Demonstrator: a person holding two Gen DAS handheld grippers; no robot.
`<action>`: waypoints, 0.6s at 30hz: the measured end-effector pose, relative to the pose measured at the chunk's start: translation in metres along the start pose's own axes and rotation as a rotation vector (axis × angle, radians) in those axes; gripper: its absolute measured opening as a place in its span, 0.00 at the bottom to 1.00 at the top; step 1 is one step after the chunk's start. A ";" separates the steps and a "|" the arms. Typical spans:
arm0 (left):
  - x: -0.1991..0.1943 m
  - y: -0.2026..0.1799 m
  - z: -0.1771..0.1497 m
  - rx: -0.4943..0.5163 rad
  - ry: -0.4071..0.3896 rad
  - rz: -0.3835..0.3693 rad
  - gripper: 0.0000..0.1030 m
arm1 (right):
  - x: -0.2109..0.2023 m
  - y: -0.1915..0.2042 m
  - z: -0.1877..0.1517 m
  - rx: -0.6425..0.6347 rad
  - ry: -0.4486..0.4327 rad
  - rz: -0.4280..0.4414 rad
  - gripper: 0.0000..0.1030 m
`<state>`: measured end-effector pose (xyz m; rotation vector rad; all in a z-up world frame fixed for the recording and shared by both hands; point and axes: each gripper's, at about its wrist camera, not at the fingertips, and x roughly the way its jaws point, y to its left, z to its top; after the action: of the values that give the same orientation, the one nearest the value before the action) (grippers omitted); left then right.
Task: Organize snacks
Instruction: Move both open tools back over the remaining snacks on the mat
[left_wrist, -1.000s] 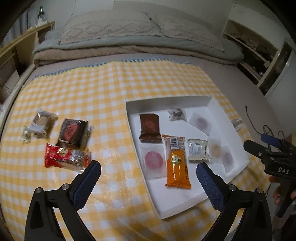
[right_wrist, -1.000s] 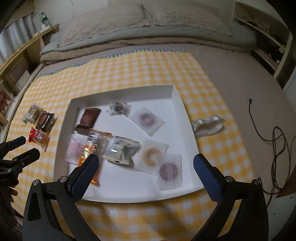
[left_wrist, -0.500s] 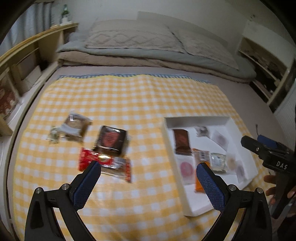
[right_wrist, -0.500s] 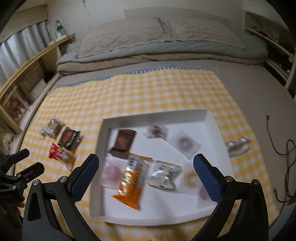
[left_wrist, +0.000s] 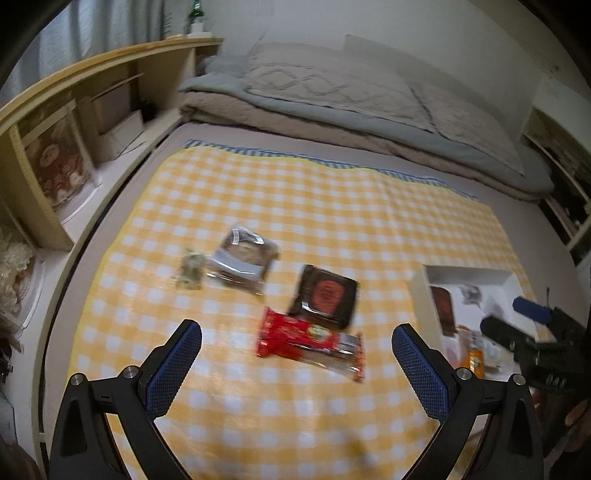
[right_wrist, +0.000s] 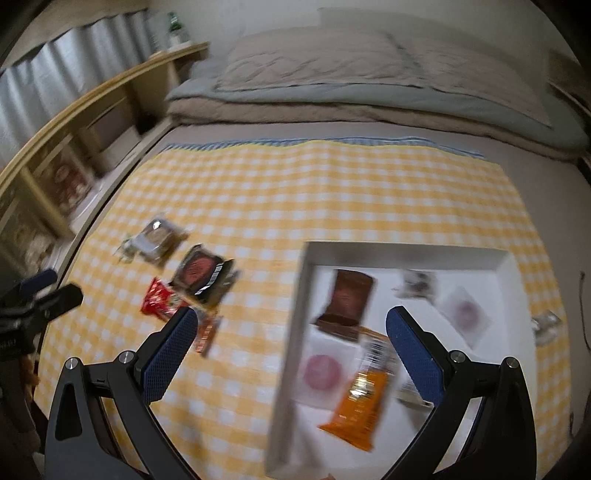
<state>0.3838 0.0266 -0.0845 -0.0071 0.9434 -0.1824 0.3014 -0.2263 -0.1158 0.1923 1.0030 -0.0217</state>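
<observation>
The left gripper (left_wrist: 295, 363) hangs with its jaws wide apart and nothing between them. Just ahead of it, on the yellow checked cloth (left_wrist: 295, 206), lies a red snack bar (left_wrist: 308, 341); a dark square packet (left_wrist: 325, 297) touches the bar's far side, and a clear-wrapped snack (left_wrist: 242, 260) sits farther ahead to the left. The right gripper (right_wrist: 288, 347) is likewise spread and empty, above the near left part of the white tray (right_wrist: 402, 251), where an orange packet (right_wrist: 360, 406) and a brown packet (right_wrist: 347, 301) lie between its fingers.
</observation>
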 end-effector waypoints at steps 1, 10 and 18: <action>0.004 0.004 0.003 -0.007 -0.001 0.005 1.00 | 0.005 0.006 0.001 -0.011 0.006 0.014 1.00; 0.054 0.047 0.024 -0.098 -0.035 0.014 1.00 | 0.059 0.053 -0.001 -0.169 0.049 0.155 1.00; 0.124 0.048 0.036 0.003 -0.030 -0.029 0.96 | 0.115 0.079 -0.015 -0.299 0.161 0.211 1.00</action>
<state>0.4914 0.0518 -0.1668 -0.0207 0.9139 -0.2097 0.3593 -0.1381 -0.2079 0.0250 1.1286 0.3385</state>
